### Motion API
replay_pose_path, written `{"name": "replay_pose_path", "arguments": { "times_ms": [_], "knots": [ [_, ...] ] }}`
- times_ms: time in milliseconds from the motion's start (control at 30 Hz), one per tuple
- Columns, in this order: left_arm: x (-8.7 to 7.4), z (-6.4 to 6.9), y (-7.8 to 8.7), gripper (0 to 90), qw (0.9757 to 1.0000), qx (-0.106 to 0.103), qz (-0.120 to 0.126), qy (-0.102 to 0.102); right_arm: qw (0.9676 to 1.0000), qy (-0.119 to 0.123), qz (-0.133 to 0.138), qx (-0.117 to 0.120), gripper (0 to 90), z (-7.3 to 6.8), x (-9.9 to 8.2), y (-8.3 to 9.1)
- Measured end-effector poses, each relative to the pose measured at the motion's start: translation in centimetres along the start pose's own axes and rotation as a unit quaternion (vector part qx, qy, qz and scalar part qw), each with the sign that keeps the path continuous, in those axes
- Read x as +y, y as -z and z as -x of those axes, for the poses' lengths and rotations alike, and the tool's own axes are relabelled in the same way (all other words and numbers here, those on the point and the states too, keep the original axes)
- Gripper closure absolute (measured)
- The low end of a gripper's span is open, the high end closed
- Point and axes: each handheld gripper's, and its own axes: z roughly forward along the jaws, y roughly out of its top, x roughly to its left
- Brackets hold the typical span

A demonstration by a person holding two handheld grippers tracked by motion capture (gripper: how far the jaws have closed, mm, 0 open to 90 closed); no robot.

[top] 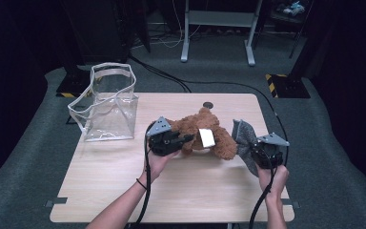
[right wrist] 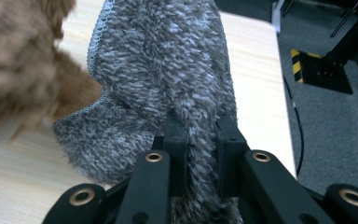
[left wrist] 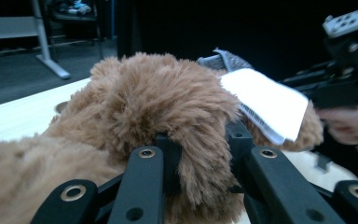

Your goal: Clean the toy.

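Observation:
A brown plush bear (top: 205, 129) lies on its side in the middle of the wooden table (top: 171, 191), with a white tag (top: 207, 138) on it. My left gripper (top: 189, 139) comes in from the bear's left and is shut on its fur. In the left gripper view, my left gripper (left wrist: 200, 144) has its jaws pinching a tuft of the bear (left wrist: 158, 102), and the tag (left wrist: 270, 105) hangs just beyond. My right gripper (top: 249, 146) is shut on a grey fuzzy cloth (top: 243, 133) next to the bear's right end. In the right gripper view, the cloth (right wrist: 168, 70) rises from my right gripper (right wrist: 200, 135).
An open clear plastic bag (top: 109, 107) stands upright on the table's back left corner. A small dark round grommet (top: 208, 105) sits near the back edge. Cables (top: 171, 78) run over the carpet behind, and a yellow-and-black stand base (top: 286, 83) lies at back right.

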Motion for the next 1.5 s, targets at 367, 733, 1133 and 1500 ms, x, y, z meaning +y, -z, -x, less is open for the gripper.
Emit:
{"name": "replay_pose_path", "arguments": {
  "times_ms": [367, 733, 1133, 1500],
  "knots": [
    [-2.9, -3.6, -1.3, 72.9, 0.9947, 0.043, -0.046, 0.081, 0.9999, 0.006, -0.006, 0.008, 78.4, -0.5, 1.1, -0.7],
    [-4.1, -5.5, -2.2, 70.3, 0.9900, 0.066, -0.074, 0.100, 0.9984, 0.035, 0.022, 0.038, 78.4, -3.8, 4.5, -0.4],
    [-4.1, -6.0, -2.9, 69.8, 0.9887, 0.066, -0.088, 0.102, 0.9904, 0.092, 0.038, 0.096, 78.3, -9.8, 11.0, -0.3],
    [-4.0, -6.7, -3.0, 69.8, 0.9870, 0.067, -0.093, 0.112, 0.9878, 0.107, -0.043, 0.105, 78.7, -14.7, 8.9, -6.5]
  ]
}}
